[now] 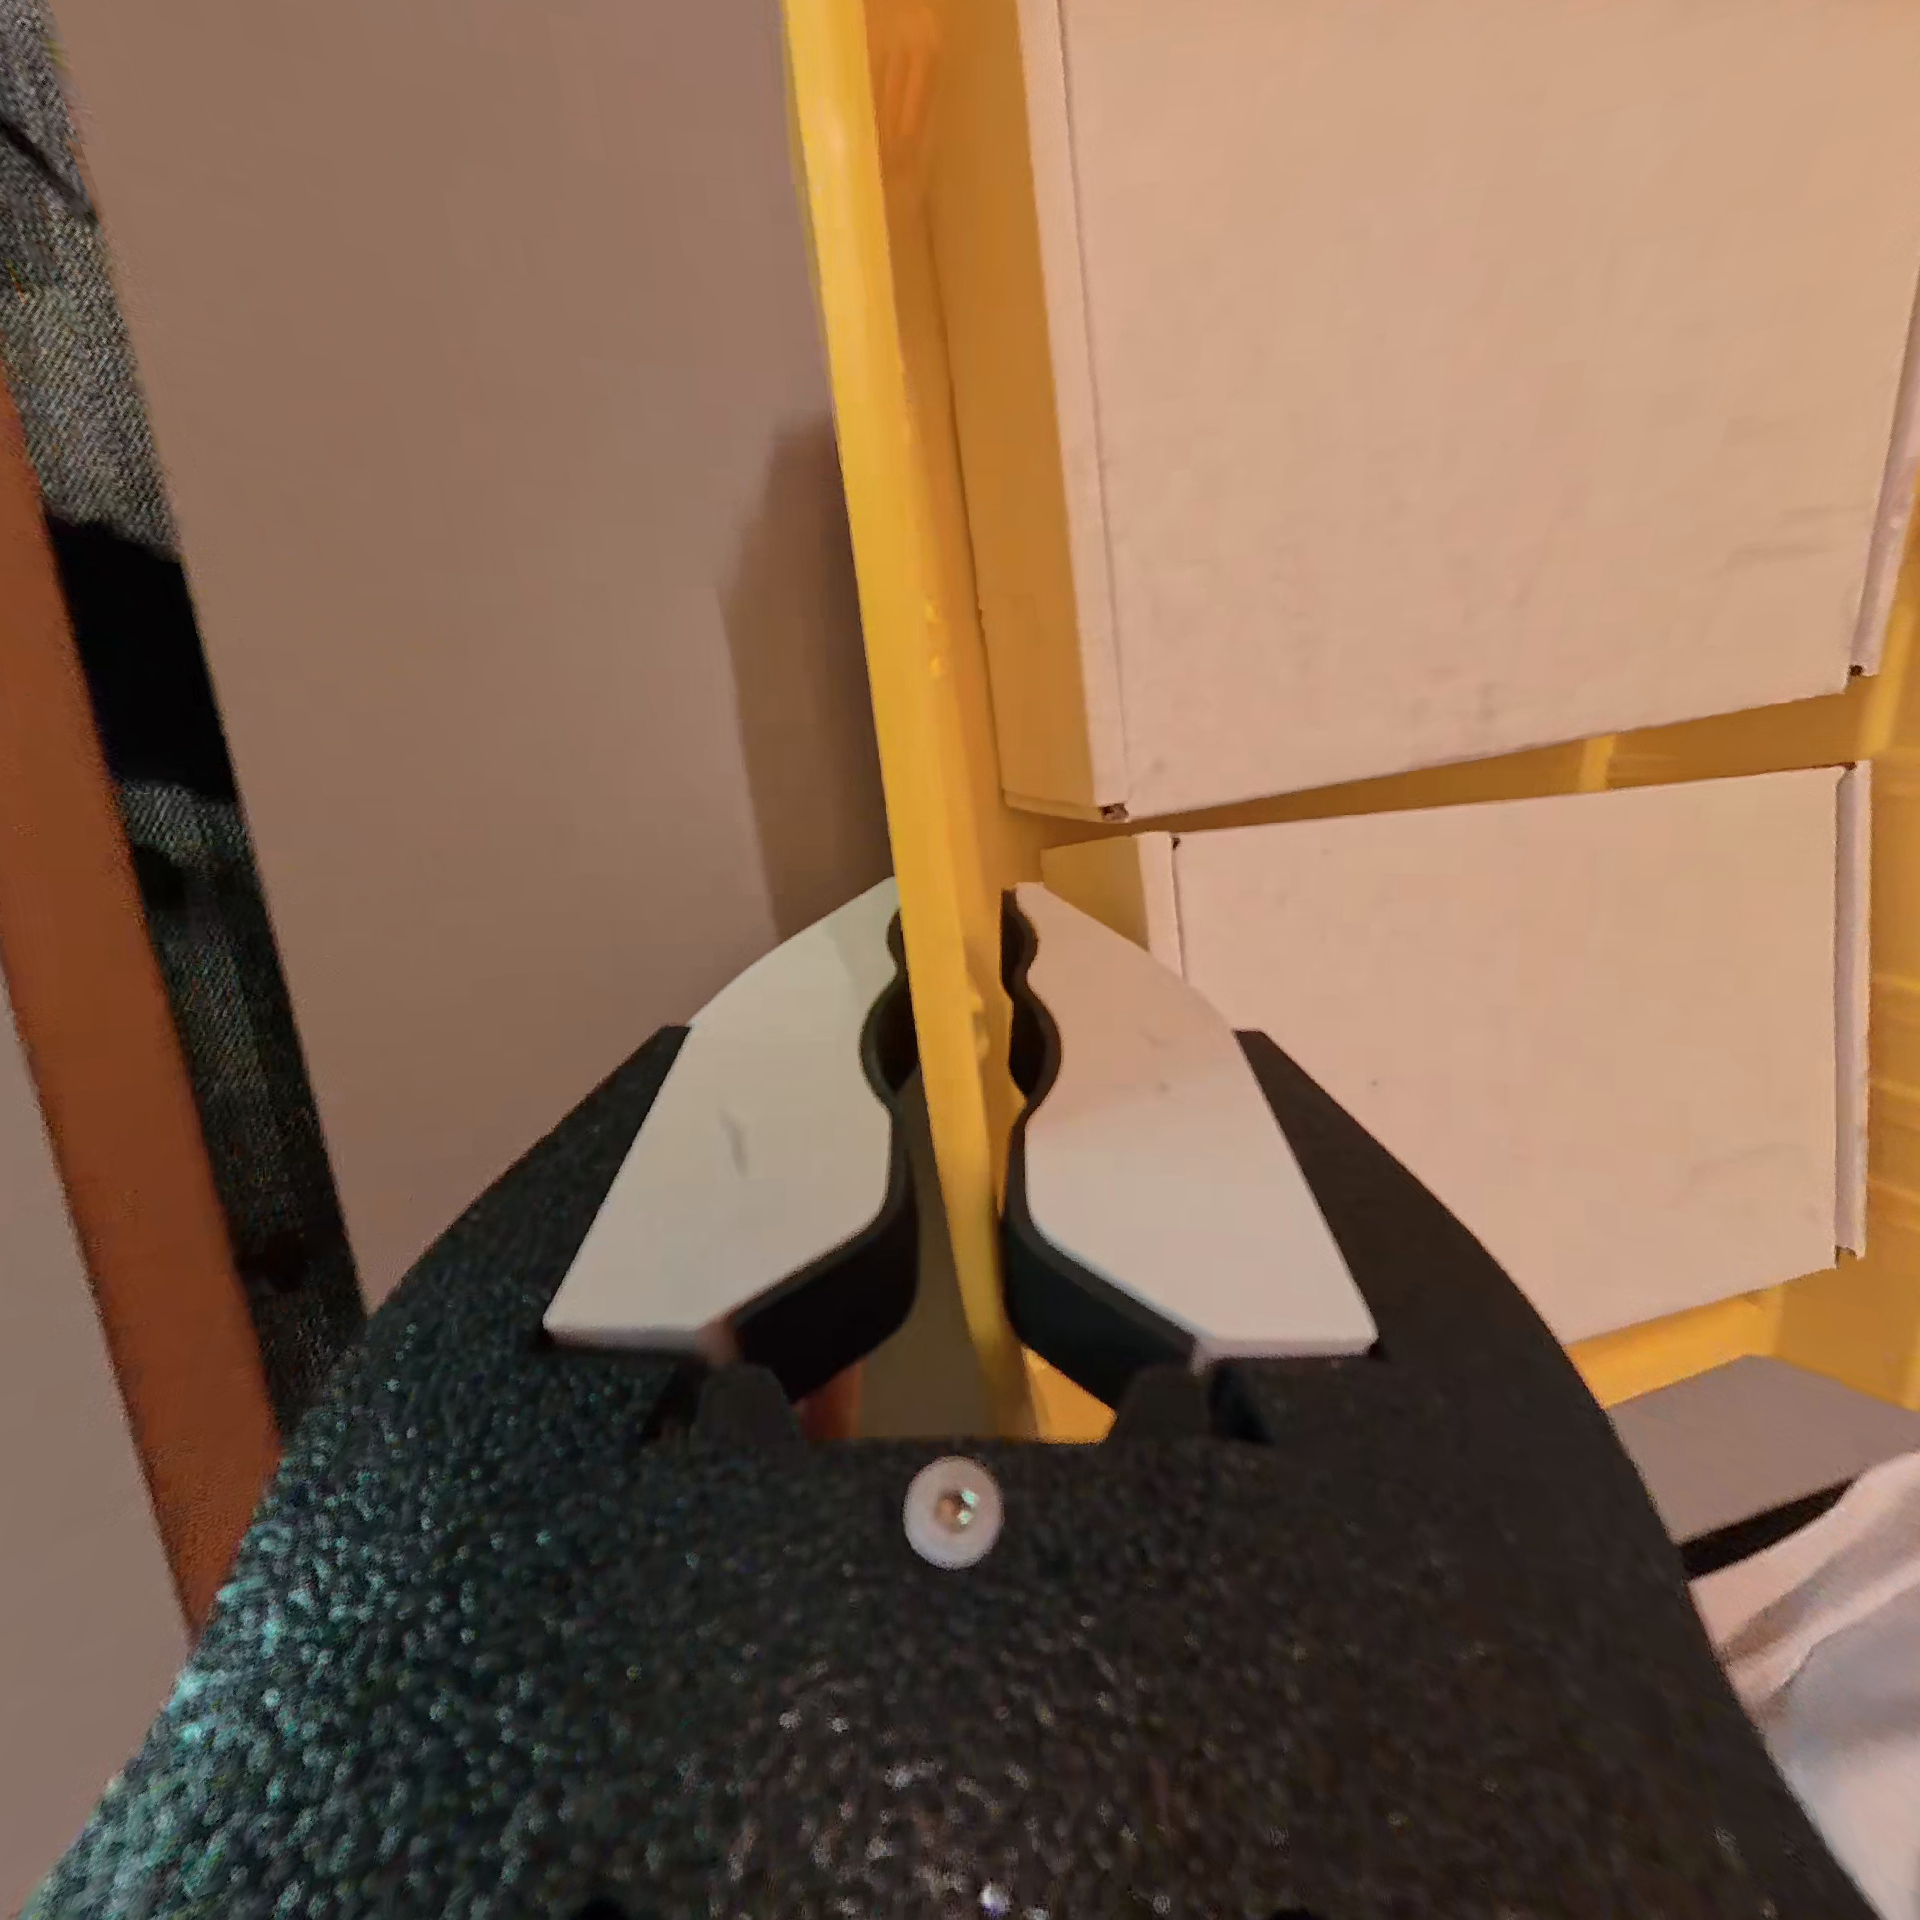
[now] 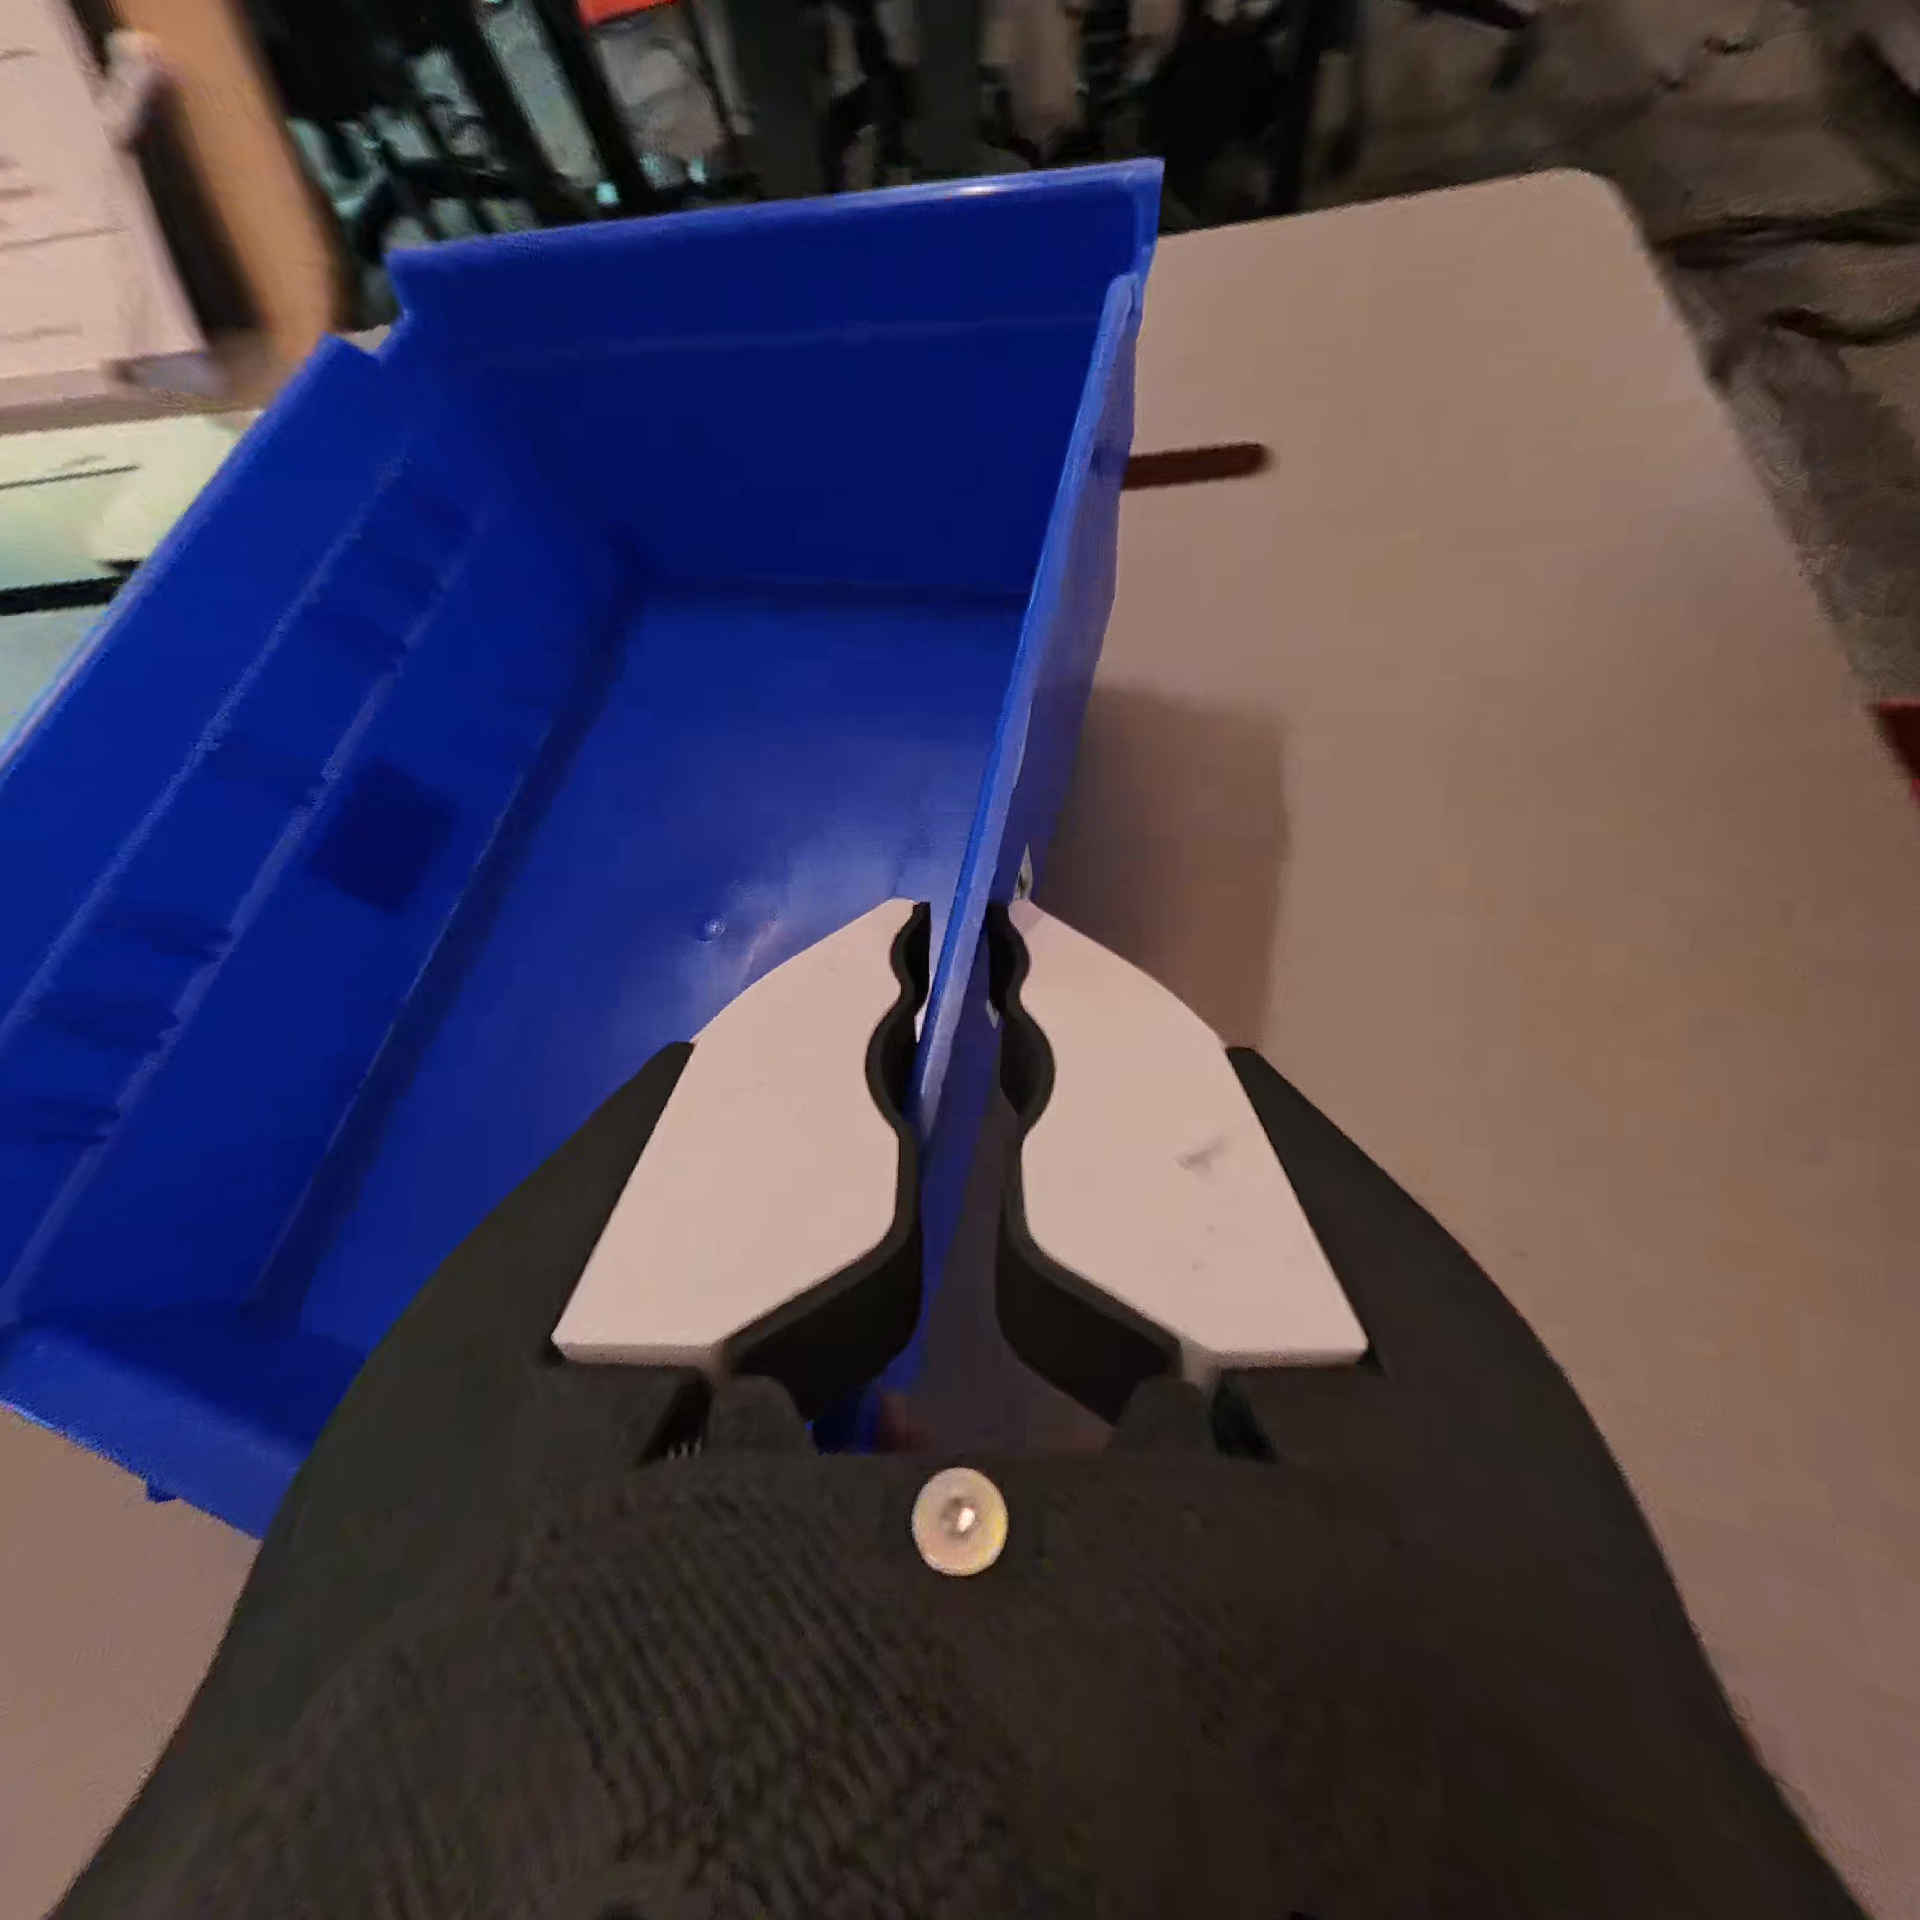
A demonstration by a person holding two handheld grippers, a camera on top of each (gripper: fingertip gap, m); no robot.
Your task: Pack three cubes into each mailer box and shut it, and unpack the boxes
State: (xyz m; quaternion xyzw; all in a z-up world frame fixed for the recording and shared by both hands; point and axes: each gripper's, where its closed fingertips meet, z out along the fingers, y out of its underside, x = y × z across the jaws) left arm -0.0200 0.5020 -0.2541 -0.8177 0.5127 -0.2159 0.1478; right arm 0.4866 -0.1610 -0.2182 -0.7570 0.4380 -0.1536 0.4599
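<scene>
Right wrist view: pale tabletop (image 2: 1455, 727), dim clutter.

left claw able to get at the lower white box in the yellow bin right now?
Probably not as is. The left claw is shut on the yellow bin wall, so it's occupied. The lower white box sits just inside that wall with nothing over its visible face; letting go should leave the way free.

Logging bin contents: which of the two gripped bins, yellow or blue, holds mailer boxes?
The yellow bin, clamped by the left gripper, holds two white mailer boxes; the blue bin looks empty.
</scene>
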